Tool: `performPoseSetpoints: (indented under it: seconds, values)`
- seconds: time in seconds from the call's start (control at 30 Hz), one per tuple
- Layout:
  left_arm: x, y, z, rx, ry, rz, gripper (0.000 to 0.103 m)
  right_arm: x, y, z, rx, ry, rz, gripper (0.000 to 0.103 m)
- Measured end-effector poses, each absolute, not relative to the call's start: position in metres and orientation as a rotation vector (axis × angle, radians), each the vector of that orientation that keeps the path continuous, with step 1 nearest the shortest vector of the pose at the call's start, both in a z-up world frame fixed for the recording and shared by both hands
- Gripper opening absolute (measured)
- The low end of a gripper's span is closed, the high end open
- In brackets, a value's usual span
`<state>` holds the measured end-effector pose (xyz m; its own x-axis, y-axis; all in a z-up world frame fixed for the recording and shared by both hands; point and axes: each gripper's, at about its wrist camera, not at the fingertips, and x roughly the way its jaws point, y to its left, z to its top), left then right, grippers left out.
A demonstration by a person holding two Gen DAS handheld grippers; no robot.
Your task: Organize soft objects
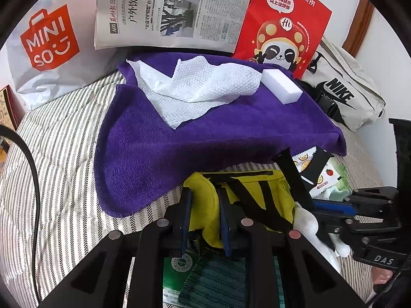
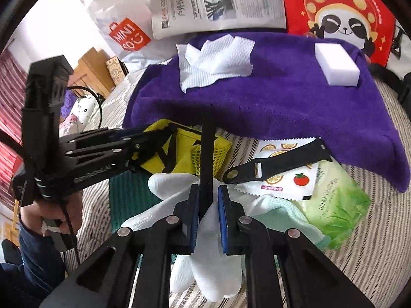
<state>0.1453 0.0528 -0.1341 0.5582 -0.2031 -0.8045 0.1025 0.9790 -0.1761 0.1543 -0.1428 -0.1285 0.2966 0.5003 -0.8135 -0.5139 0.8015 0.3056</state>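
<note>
The yellow bag (image 2: 179, 151) lies near the front of the striped bed (image 2: 372, 256), half under the purple towel (image 2: 257, 97). The left gripper (image 1: 205, 220) pinches its yellow edge. The right gripper (image 2: 208, 213) is squeezed nearly closed on the bag's black strap (image 2: 207, 159), right above a white glove (image 2: 205, 269). I think a pull could drag the glove along, or tug the towel and tip off the white sponge (image 2: 336, 64).

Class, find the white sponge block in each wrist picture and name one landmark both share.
Left wrist view: white sponge block upper right of centre, on the purple towel.
Right wrist view: sponge block upper right, on the towel.
Shared landmark: red panda bag.
</note>
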Motion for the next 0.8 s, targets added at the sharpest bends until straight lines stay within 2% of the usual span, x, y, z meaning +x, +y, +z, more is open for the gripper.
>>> performPoseSetpoints:
  seconds: [0.17, 0.6, 0.8]
  values:
    - [0.145, 0.054, -0.134, -0.117, 0.965, -0.182, 0.021, 0.156, -0.14, -0.127, -0.001, 1.063, 0.651, 0.006]
    - [0.145, 0.054, -0.134, -0.123, 0.963, -0.193, 0.02, 0.173, -0.141, -0.132, 0.018, 1.076, 0.613, 0.006]
    - [0.142, 0.063, -0.129, -0.141, 0.959, -0.181, 0.018, 0.169, -0.16, -0.112, 0.079, 1.035, 0.605, 0.005]
